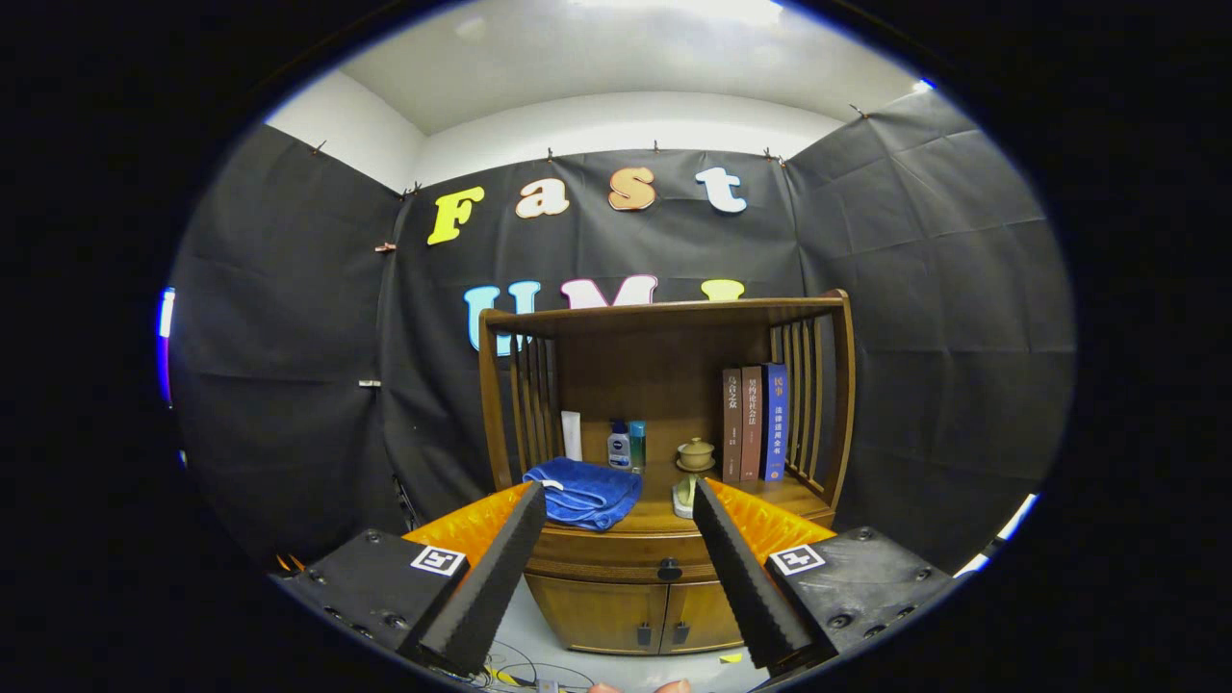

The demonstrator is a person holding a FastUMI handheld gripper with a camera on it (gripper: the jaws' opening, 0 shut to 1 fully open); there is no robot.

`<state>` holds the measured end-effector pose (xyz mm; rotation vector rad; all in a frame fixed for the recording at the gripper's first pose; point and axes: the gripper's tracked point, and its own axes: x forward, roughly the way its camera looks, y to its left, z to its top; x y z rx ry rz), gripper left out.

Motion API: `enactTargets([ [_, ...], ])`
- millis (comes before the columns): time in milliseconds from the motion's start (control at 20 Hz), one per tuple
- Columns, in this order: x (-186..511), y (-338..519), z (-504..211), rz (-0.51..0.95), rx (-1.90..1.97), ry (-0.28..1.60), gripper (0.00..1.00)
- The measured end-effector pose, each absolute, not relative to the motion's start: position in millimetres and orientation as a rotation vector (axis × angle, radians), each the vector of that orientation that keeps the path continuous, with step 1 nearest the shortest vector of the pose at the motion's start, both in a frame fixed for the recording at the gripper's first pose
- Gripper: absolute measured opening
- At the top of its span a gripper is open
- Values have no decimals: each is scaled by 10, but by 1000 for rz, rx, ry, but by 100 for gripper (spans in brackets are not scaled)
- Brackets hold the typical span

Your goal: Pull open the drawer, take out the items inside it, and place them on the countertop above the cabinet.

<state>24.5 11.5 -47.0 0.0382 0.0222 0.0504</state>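
A brown wooden cabinet (664, 404) stands ahead against the booth wall. Its drawer (616, 556) is closed, with a dark knob (670, 570) at its middle, seen between my fingers. On the countertop (664, 515) above the drawer lies a folded blue towel (585, 493) and a small pale item (684, 495) just by the right finger's tip. My gripper (619, 496) is open and holds nothing. It hangs in front of the cabinet, some way off from it, with its fingers framing the drawer.
At the back of the countertop stand a white tube (572, 435), two small bottles (626, 446), a lidded ceramic cup (695, 453) and three upright books (756, 422). Two lower doors (635, 614) sit beneath the drawer. Slatted sides and a top shelf (664, 316) enclose the countertop.
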Motion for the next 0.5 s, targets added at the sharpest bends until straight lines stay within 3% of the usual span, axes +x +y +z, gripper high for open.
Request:
enactTargets([
  [500,263,94,-503,48,40,22,99],
])
